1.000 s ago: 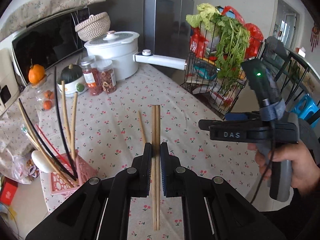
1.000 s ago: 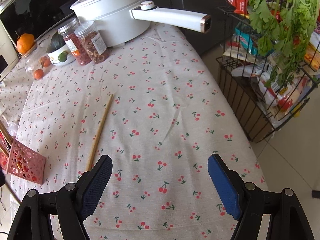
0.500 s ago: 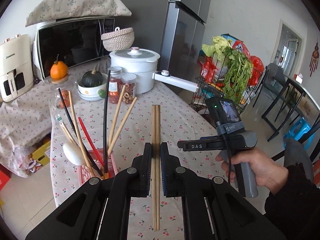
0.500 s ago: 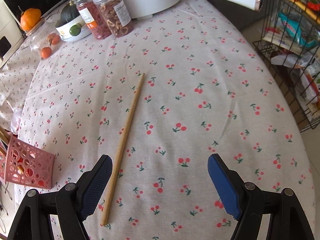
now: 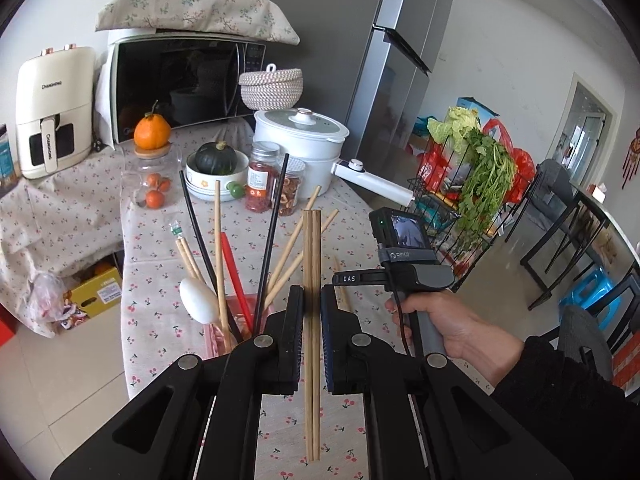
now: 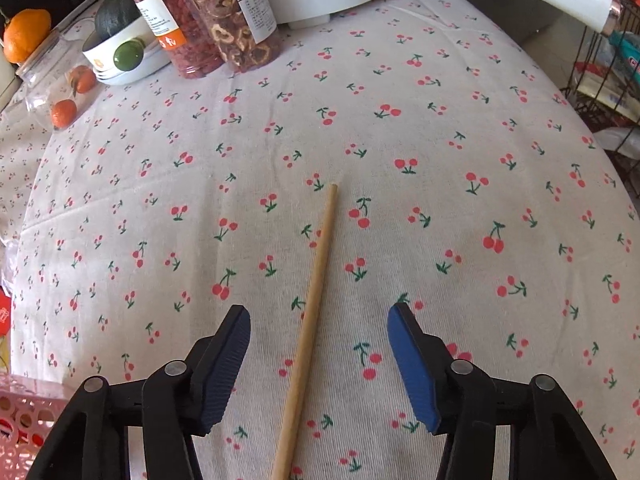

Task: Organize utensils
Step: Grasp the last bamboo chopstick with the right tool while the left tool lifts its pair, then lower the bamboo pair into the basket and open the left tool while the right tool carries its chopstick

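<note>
My left gripper [image 5: 311,308] is shut on a pair of wooden chopsticks [image 5: 312,264], held upright above the table. Just left of and below it stands a pink holder [image 5: 236,312] with several chopsticks and a white spoon [image 5: 198,300]. My right gripper [image 6: 318,316] is open and low over the cherry-print tablecloth [image 6: 440,140]. A single wooden chopstick [image 6: 314,304] lies on the cloth between its fingers, untouched. The right gripper also shows in the left wrist view [image 5: 400,276], held by a hand. The pink holder's corner shows in the right wrist view [image 6: 24,416].
At the table's back stand two jars [image 6: 208,24], a bowl with a squash [image 5: 216,164], a white pot with a long handle [image 5: 304,140], a jar of oranges [image 5: 152,184] and a microwave [image 5: 180,80]. A wire rack with greens [image 5: 472,184] stands right of the table.
My left gripper rose and tilted up with the chopsticks, now beside the pink holder. My right gripper moved forward and down, narrowed its opening, and now straddles the lone chopstick.
</note>
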{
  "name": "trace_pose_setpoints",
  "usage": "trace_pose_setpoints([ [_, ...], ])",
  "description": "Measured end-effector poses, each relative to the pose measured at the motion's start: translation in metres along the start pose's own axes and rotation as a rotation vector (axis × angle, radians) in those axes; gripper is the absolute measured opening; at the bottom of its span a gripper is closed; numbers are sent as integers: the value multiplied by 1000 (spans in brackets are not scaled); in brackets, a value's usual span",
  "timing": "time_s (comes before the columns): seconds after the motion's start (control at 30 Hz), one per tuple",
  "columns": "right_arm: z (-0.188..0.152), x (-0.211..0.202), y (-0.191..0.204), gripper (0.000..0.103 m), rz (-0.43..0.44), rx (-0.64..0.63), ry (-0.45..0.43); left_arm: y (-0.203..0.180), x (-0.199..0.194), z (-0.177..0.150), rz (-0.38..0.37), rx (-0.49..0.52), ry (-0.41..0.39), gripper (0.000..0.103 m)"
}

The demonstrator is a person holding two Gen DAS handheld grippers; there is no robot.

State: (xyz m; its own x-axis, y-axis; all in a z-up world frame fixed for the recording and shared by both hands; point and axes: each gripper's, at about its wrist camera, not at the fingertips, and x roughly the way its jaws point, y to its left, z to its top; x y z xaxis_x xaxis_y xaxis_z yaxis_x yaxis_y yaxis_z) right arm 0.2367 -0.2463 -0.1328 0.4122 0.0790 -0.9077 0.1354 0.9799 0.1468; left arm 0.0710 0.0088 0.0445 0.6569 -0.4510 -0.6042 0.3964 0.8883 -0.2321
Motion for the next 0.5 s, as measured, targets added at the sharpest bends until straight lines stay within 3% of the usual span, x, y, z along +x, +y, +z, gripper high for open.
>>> trace_pose_setpoints([
  [0.17,1,13,4,38,-54,-18,7,6,0,-2,6,-3,3,9],
  [0.3,-3,11,9,11,-96,-68,11,7,-2,-3,15,-2,-4,9],
  [0.5,-21,-14,14,6,-60,-73,-4,15,3,-4,26,-24,-6,9],
])
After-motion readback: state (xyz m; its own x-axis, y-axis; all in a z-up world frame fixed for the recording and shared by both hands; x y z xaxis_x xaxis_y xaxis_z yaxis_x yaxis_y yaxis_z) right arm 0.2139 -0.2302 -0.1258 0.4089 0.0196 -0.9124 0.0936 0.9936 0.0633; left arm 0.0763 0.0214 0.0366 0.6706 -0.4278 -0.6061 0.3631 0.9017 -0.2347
